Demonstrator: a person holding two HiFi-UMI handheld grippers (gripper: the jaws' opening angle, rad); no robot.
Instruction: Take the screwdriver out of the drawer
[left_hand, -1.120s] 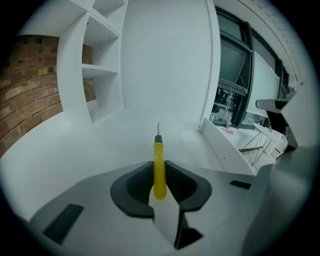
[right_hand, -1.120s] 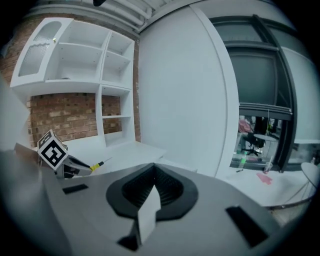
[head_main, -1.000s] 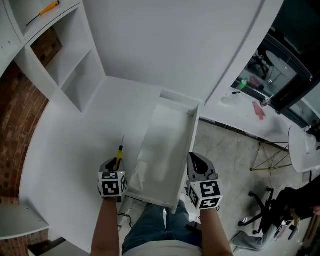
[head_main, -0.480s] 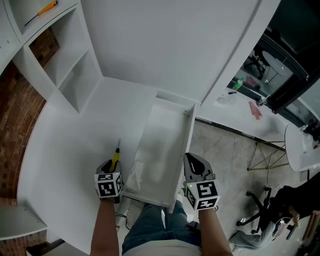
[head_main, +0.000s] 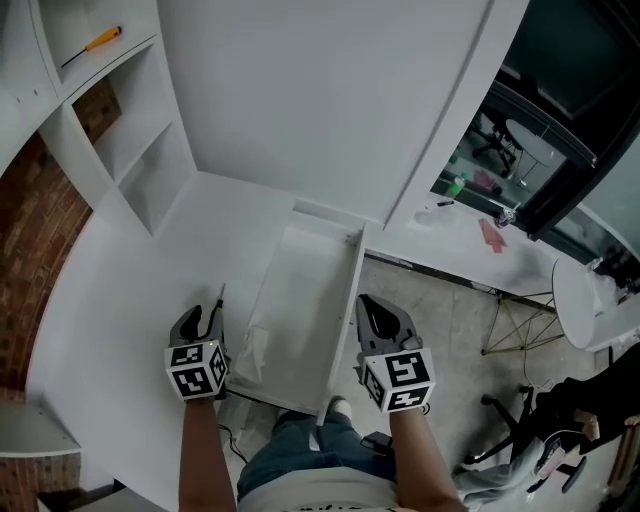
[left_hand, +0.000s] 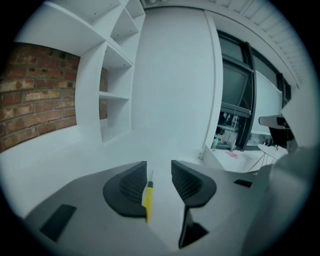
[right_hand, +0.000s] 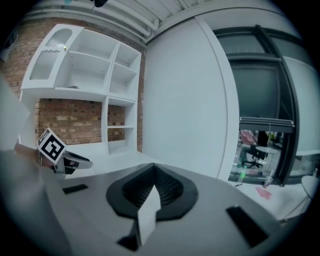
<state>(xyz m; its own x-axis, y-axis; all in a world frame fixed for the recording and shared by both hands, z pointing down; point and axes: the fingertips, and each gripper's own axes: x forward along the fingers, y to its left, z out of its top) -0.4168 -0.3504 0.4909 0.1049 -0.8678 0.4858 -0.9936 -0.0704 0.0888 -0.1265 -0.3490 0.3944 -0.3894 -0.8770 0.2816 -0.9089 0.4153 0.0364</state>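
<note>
The left gripper's (left_hand: 159, 169) jaws are opening, pads clear of the slim yellow-handled screwdriver (left_hand: 147, 200) lying between them on the white tabletop (head_main: 130, 290), the right gripper's (right_hand: 154, 174) jaws are pressed together on nothing, the open white drawer (head_main: 345, 315) sits between both grippers, and an orange-handled screwdriver (head_main: 100, 40) lies on the far white shelf (head_main: 135, 50).

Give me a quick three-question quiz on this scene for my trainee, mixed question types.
1. What sits between the jaws of the left hand-held gripper? A pen; B yellow-handled screwdriver; C nothing.
2. True or false: the drawer stands open.
3. Where is the orange-handled screwdriver?
Key: 1 B, and those jaws are opening. 2 True. 3 On the upper shelf, top left in the head view.
</note>
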